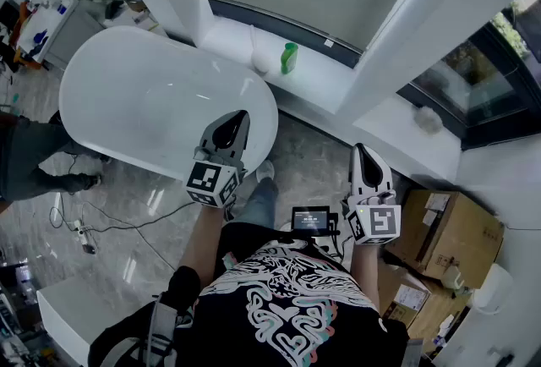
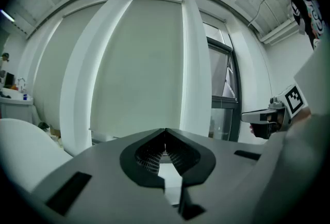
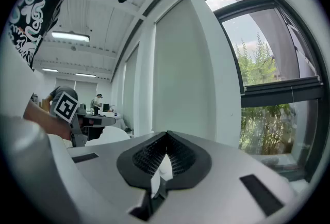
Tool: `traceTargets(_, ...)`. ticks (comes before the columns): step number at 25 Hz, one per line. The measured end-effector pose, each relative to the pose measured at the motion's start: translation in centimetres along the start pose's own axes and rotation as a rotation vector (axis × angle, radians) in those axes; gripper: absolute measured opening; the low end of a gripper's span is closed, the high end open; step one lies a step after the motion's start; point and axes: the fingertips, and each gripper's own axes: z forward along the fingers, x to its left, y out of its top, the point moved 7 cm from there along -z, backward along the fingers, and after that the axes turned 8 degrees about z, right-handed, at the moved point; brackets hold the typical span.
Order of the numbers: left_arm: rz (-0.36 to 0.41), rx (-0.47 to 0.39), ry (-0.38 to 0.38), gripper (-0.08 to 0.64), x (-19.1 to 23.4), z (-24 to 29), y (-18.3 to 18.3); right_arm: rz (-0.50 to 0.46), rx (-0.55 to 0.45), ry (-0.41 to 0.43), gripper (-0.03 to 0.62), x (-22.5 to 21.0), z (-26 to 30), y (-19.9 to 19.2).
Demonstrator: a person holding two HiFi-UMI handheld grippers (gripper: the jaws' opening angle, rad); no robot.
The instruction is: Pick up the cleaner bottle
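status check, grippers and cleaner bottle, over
Left gripper and right gripper shut, empty. Green cleaner bottle standing on window ledge, untouched. Bathtub end lies between left gripper and ledge.

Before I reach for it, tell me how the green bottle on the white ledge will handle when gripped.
The green bottle looks like small plastic, so probably light and a little squeezable. It seems to stand upright and narrow on the white ledge, so a sideways nudge might tip it. Its smooth sides could be slippery.
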Motion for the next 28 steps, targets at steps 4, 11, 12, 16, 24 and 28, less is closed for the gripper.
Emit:
traceTargets(4, 0.021, -0.001, 0.005, 0.018, -3.5, -5.6, 0.8, -0.005, -0.007, 0.022, 0.026, 3.0, -5.5, -0.6)
traceTargets(11, 0.046, -0.031, 0.014, 0.018, -6.9, -9.6, 2.3, 0.021, -0.028, 0.008, 0.026, 4.2, -10.4, -0.9)
traceTargets(12, 0.049, -0.033, 0.009, 0.017, -7.2, -9.5, 2.6, 0.026, -0.031, 0.002, 0.026, 4.1, -10.6, -0.8)
traceTargets(16, 0.061, -0.033, -0.014, 0.018, -7.8, -8.0, 2.9, 0.036, -0.041, -0.012, 0.027, 3.5, -10.3, -0.7)
traceTargets(24, 0.063, -0.01, -0.042, 0.018, -4.6, -0.2, 1.7, 0.032, -0.024, -0.023, 0.027, 0.9, -3.9, -0.3)
traceTargets(28, 0.071, -0.009, -0.062, 0.018, -1.7, 4.5, 2.2, 0.03, -0.016, -0.032, 0.028, -0.6, 1.2, 0.9)
